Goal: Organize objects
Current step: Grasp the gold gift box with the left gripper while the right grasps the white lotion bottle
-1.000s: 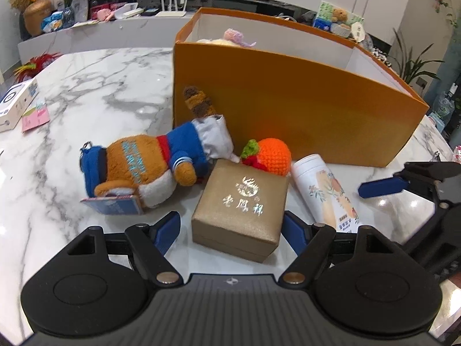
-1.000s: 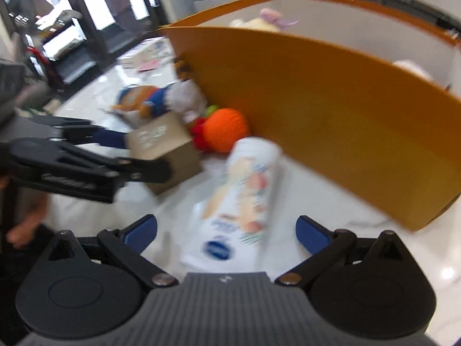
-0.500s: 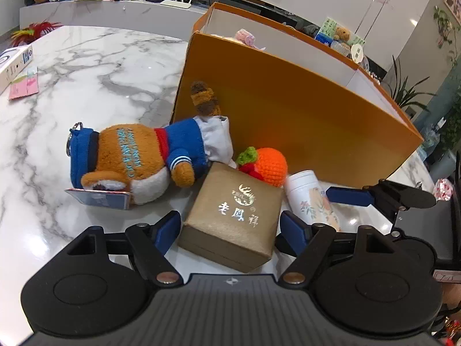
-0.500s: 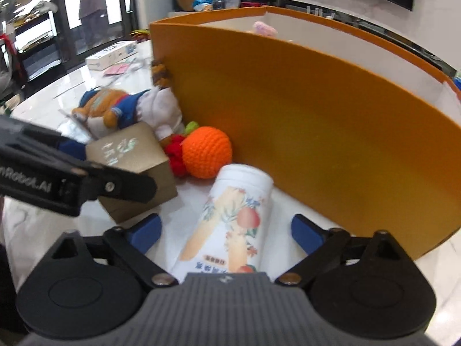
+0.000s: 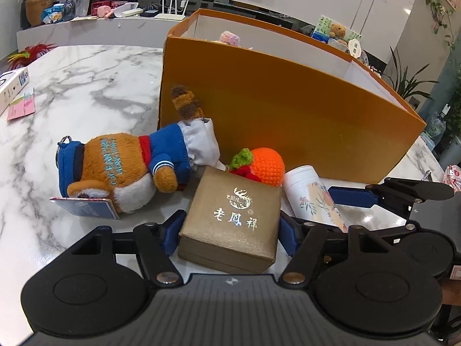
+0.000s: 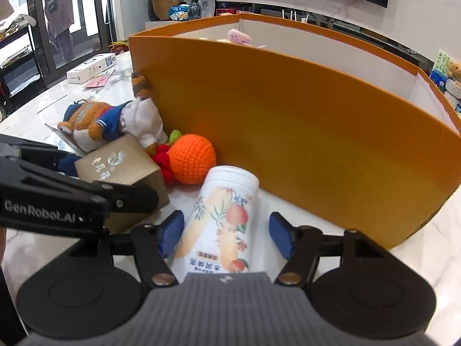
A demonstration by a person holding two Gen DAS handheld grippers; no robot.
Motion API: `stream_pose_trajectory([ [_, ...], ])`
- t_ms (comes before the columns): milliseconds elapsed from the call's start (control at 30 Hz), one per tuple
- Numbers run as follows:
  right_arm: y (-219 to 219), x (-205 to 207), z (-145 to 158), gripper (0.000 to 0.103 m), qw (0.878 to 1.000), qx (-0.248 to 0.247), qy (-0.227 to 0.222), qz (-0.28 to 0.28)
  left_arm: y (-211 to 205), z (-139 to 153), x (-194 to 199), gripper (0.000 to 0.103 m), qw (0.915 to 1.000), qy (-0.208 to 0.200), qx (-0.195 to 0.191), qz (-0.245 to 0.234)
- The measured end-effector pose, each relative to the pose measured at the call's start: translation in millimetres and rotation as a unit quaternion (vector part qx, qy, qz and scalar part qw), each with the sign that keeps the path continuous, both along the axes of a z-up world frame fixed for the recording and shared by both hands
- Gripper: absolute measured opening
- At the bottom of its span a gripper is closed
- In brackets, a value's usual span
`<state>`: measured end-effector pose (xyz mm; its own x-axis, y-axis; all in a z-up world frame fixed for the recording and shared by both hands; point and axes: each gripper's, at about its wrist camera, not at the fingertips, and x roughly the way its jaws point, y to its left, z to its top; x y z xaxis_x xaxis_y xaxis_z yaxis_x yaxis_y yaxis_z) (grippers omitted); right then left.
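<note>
Low in the frame on the tabletop [image 5: 86,86], the spread left claw [image 5: 229,235] brackets the stiff gold box [image 5: 233,219]—grip its flat sides—while the spread right claw [image 6: 223,235] straddles the slick, roll-prone white can [image 6: 222,219].

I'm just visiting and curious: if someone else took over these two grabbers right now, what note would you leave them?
Left gripper: open, fingers either side of the gold square gift box, not clamped.
Right gripper: open around the white peach-printed canister, lying on its side.
The brown plush in blue sweater and the orange crocheted fruit lie on the marble table against the big orange cardboard box.
Done: a pink knitted item is inside.
Left: these four.
</note>
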<state>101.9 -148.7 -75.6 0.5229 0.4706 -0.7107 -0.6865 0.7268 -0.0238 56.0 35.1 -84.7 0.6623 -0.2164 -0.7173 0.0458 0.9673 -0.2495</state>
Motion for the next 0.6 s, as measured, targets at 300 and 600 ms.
stream_pose_trajectory([
  [300, -10, -9, -3, 0.066, 1.0, 0.012, -0.01, -0.006, -16, -1, 2, 0.079, 0.9988, -0.009, 0.043, 0.02],
  [600, -19, -15, -7, 0.067, 0.999, 0.03, -0.03, -0.007, -20, -2, -1, 0.079, 0.9981, -0.017, 0.054, 0.023],
])
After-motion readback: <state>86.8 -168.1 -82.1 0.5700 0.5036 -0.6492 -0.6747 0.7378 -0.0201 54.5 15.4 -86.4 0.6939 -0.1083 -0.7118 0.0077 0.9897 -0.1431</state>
